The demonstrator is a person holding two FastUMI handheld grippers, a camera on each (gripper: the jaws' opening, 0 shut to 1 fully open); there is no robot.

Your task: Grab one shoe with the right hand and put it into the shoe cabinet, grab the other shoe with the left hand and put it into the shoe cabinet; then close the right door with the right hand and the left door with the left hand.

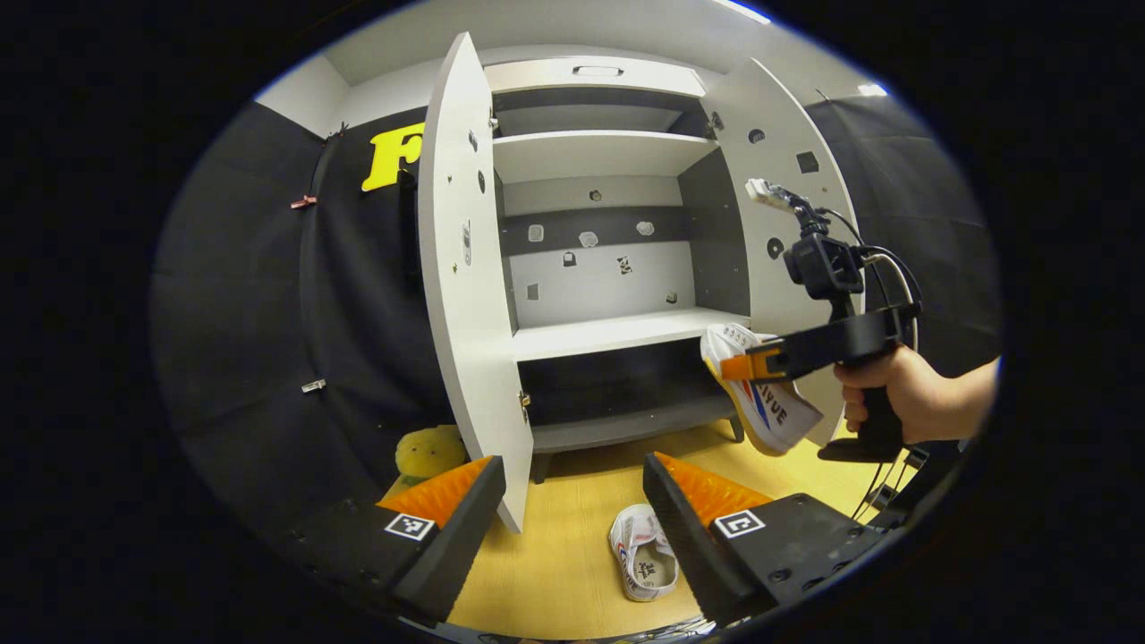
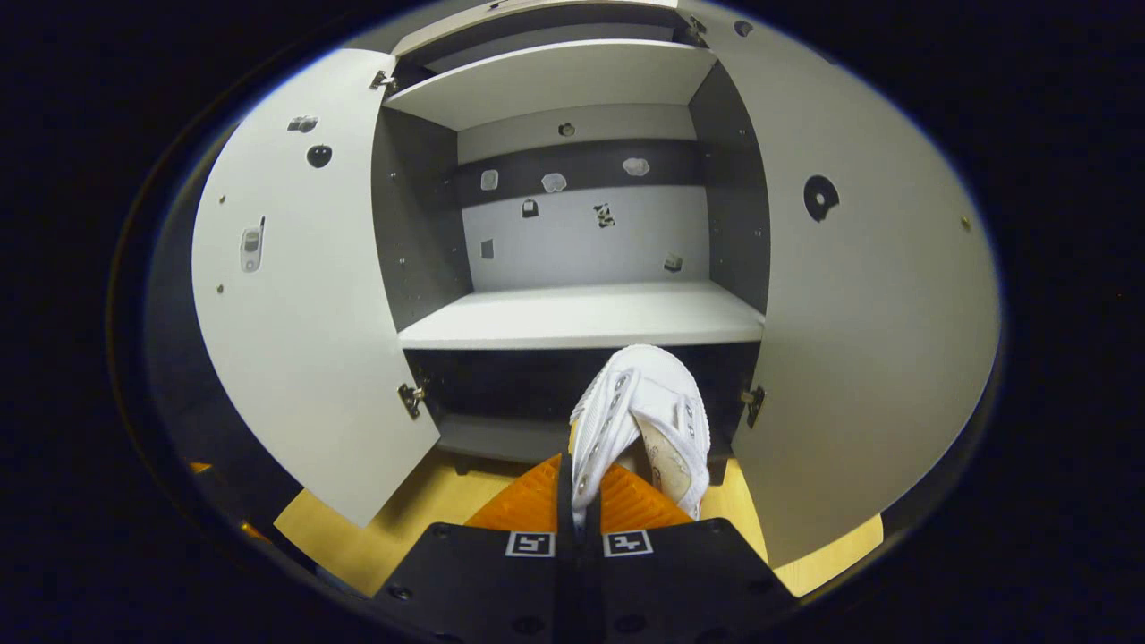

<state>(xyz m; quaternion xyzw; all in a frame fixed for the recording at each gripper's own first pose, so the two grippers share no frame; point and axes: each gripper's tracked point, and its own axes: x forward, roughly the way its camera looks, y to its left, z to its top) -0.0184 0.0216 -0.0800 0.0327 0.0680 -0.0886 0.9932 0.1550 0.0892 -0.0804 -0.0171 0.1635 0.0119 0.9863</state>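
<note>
Pinched tight in the right gripper (image 2: pixel 586 501), the soft, light canvas shoe (image 2: pixel 644 411) dangles by its collar; left gripper (image 1: pixel 572 501) gapes empty above the other shoe (image 1: pixel 642 563).

Black cloth (image 1: pixel 241 295) hangs as the booth's wall, with a pale wall (image 1: pixel 309 89) above it. The floor (image 1: pixel 572 546) is light wood. Ceiling lights (image 1: pixel 742 11) glow overhead. A yellow, possibly plush, object (image 1: pixel 429 450) sits low against the cloth.
</note>
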